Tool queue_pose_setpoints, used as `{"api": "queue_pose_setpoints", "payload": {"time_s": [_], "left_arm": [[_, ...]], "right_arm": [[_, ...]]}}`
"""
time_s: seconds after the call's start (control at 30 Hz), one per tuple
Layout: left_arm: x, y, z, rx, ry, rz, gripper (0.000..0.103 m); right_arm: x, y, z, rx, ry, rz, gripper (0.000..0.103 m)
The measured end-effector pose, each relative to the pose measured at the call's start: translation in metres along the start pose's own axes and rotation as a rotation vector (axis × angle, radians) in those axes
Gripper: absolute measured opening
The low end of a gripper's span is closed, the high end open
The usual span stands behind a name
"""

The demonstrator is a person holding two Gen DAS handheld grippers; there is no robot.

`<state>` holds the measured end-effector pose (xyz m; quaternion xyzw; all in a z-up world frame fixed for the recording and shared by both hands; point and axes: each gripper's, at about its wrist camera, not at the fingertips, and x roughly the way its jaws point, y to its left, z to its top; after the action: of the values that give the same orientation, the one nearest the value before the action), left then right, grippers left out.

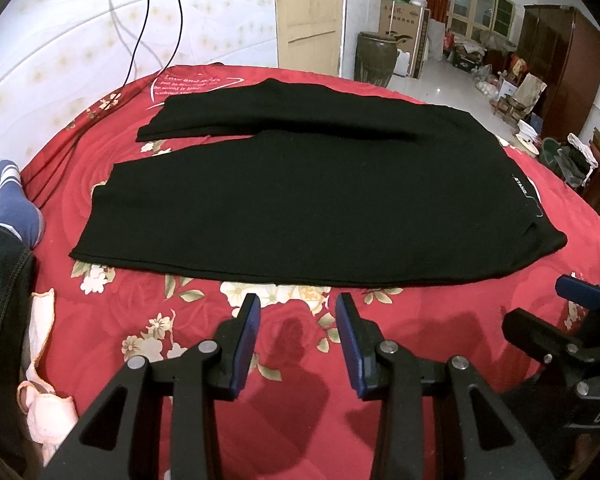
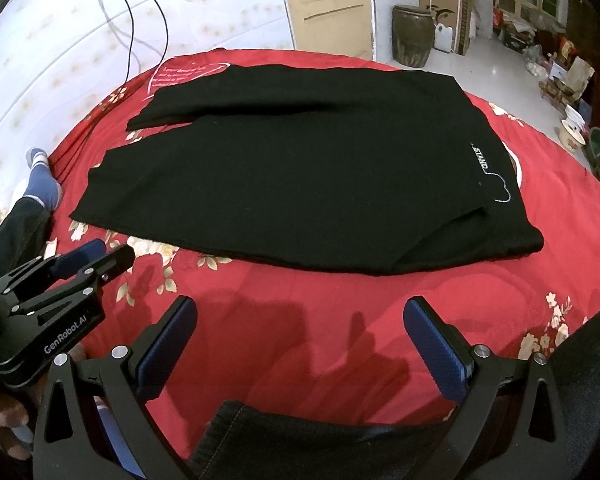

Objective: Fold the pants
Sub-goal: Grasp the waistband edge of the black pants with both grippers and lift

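Black pants [image 1: 300,196] lie flat on a red floral bedspread [image 1: 300,344], waist to the right, the two legs spread toward the left. They also show in the right wrist view [image 2: 300,184], with a white "STAND" print [image 2: 479,160] near the waist. My left gripper [image 1: 298,304] is open and empty, hovering just in front of the near hem. My right gripper [image 2: 300,312] is wide open and empty, also in front of the pants' near edge. The right gripper shows at the right of the left wrist view [image 1: 572,320]; the left gripper shows at the left of the right wrist view [image 2: 84,264].
A person's leg in dark jeans with a blue sock [image 1: 12,208] rests on the bed at the left. A pale cloth [image 1: 44,360] lies at the near left. Black cables [image 1: 156,32] hang over the white mattress behind. A cluttered floor with a jar [image 1: 376,60] lies beyond the bed.
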<state>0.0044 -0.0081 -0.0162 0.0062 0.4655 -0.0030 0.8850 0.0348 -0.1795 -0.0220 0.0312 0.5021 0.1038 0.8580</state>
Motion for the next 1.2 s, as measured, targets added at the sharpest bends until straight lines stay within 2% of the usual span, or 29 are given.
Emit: {"api": "queue_pose_setpoints", "payload": {"time_s": [0.57, 0.83, 0.87, 0.93, 1.2], "left_arm": [[0.002, -0.003, 0.005, 0.006, 0.013, -0.002, 0.041], [0.009, -0.004, 0.021, 0.01, 0.029, -0.016, 0.041], [0.01, -0.003, 0.025, 0.011, 0.029, -0.021, 0.041], [0.014, -0.003, 0.033, 0.013, 0.033, -0.026, 0.041], [0.046, 0.013, 0.085, 0.026, 0.042, -0.017, 0.041]], "right_arm": [[-0.004, -0.008, 0.014, 0.04, 0.022, 0.013, 0.103], [0.002, -0.015, 0.029, 0.043, 0.04, 0.042, 0.103], [0.004, -0.016, 0.033, 0.041, 0.041, 0.046, 0.102], [0.007, -0.021, 0.043, 0.042, 0.042, 0.06, 0.095], [0.026, -0.045, 0.106, 0.006, 0.033, 0.132, 0.089]]}}
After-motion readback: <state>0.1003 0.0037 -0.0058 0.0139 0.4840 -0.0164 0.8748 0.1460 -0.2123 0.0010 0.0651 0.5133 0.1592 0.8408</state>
